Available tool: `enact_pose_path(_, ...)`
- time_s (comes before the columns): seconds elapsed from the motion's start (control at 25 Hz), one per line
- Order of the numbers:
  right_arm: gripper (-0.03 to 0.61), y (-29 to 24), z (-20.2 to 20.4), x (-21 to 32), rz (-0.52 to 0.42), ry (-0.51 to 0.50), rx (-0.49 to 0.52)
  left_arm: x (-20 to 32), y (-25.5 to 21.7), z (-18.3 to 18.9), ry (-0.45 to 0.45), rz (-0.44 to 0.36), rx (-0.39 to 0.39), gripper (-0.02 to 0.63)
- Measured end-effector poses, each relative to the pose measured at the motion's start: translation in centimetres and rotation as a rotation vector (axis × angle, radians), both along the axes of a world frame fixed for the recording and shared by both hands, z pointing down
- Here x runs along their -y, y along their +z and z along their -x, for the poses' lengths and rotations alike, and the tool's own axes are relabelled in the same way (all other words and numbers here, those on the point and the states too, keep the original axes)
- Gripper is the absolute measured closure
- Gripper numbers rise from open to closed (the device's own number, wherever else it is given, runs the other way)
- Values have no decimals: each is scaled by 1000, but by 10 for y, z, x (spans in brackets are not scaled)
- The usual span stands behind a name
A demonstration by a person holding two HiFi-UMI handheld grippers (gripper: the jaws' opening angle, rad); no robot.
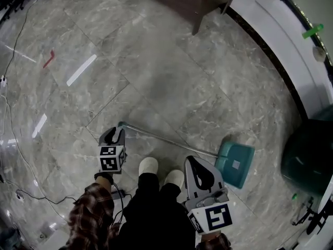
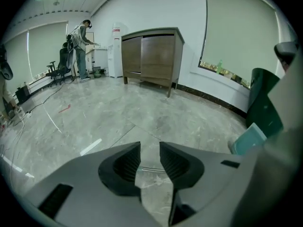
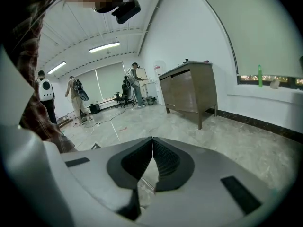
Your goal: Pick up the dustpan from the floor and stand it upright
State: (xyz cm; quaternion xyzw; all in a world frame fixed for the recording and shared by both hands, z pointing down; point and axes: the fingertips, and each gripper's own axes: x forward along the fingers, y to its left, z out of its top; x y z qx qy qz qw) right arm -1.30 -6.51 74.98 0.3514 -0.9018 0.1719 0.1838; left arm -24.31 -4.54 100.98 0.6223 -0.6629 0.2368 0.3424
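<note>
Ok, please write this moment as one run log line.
dustpan: lying on floor | left gripper: open, near handle | right gripper: shut, empty

We can read no words, numbers or brands anywhere. The marker cubes (image 1: pixel 111 158) on the left gripper (image 1: pixel 118 132) and right gripper (image 1: pixel 192 161) bear only black-and-white square patterns, not lettering.

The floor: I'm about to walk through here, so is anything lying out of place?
Yes. The teal dustpan lies flat on the tiles, its long metal handle stretched across in front of the person's feet instead of standing upright. Loose cables also trail along the left edge.
</note>
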Motion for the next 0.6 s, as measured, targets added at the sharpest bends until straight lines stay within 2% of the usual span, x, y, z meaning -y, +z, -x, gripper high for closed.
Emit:
enact_pose_path(0.2, 568, 60, 24, 4, 29, -68, -13, -2, 55, 17, -36, 25, 14, 500)
enact_pose_path(0.4, 568, 97, 52, 8, 28, -133, 4, 4, 99, 34, -65, 37, 37, 500)
enact_pose_path(0.6, 568, 117, 74, 17, 23, -180, 21, 7, 139, 38, -34, 75, 18, 500)
